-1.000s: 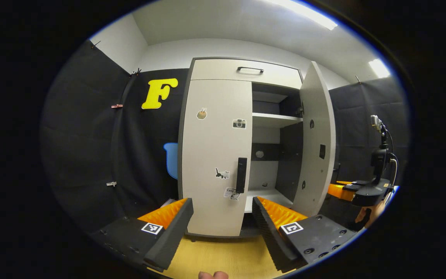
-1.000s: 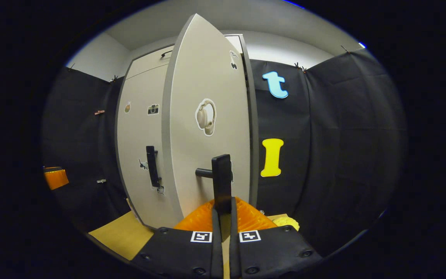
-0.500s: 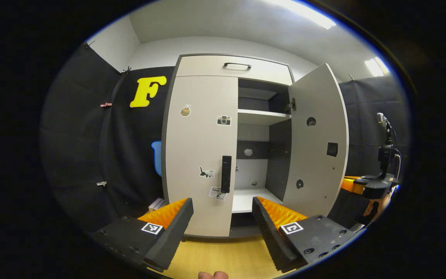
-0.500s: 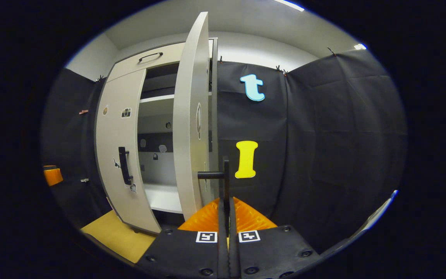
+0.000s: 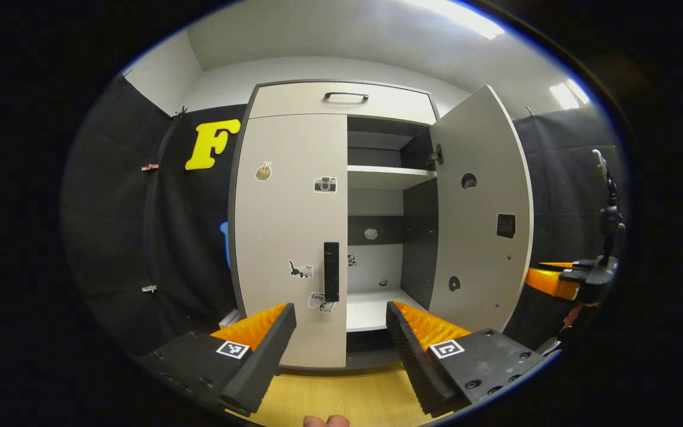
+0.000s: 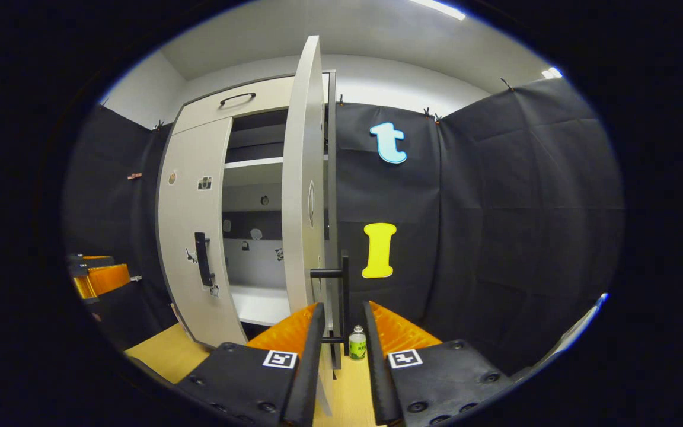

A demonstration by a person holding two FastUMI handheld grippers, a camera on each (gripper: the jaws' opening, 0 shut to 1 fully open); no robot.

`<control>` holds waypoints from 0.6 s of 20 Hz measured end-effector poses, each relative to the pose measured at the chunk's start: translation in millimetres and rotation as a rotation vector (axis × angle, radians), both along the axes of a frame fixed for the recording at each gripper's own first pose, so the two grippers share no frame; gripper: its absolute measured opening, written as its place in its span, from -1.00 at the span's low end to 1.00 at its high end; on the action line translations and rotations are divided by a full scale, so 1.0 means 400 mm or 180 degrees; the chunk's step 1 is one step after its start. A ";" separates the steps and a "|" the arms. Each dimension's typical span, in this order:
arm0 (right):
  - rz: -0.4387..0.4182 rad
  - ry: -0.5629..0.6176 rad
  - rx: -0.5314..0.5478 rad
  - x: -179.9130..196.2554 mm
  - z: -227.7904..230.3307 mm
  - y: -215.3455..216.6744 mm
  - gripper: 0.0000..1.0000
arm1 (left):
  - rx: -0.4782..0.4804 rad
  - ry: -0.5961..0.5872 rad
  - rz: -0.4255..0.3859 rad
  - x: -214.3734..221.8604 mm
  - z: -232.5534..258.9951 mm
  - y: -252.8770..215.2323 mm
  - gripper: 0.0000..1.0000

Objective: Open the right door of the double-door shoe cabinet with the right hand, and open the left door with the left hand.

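Note:
The shoe cabinet's left door (image 5: 288,237) is closed, and its black handle (image 5: 331,280) hangs just above and between my left gripper's (image 5: 341,332) fingers. That gripper is open, empty and short of the door. The right door (image 5: 481,213) stands swung wide, baring the shelves (image 5: 389,175). In the right gripper view this door (image 6: 303,196) is edge-on. Its black handle (image 6: 344,296) rises in the gap of my right gripper (image 6: 343,308), which is open, the fingers apart from the bar. The left door (image 6: 190,237) and its handle (image 6: 202,259) sit to the left.
A small green bottle (image 6: 357,343) stands on the wooden floor (image 6: 163,353) by the open door's foot. Black cloth walls close in on both sides. The other gripper (image 5: 561,281) and the hand holding it are at the far right of the left gripper view.
The right door swung from half open to wide open. My right gripper, shut on its handle before, has opened and let go. The left gripper view has shifted so the cabinet sits farther left.

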State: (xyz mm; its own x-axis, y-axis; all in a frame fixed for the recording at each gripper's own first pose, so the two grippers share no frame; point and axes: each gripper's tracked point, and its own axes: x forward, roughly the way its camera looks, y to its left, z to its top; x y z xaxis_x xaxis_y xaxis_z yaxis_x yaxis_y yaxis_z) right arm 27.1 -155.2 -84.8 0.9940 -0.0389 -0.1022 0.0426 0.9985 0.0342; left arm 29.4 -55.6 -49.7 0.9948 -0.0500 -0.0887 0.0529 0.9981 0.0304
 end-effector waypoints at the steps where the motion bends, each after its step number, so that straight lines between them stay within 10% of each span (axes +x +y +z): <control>1: 0.0011 -0.0007 0.0022 -0.010 0.007 0.004 0.00 | -0.0001 -0.0005 -0.0007 0.015 0.002 -0.003 0.89; 5: 0.0006 -0.0058 0.0048 -0.052 0.036 0.014 0.98 | 0.0024 -0.0034 0.0006 0.095 0.005 -0.006 0.89; 12: 0.0000 -0.0254 -0.0052 -0.121 0.103 0.027 0.97 | 0.0099 -0.0058 0.0163 0.301 -0.025 0.022 0.89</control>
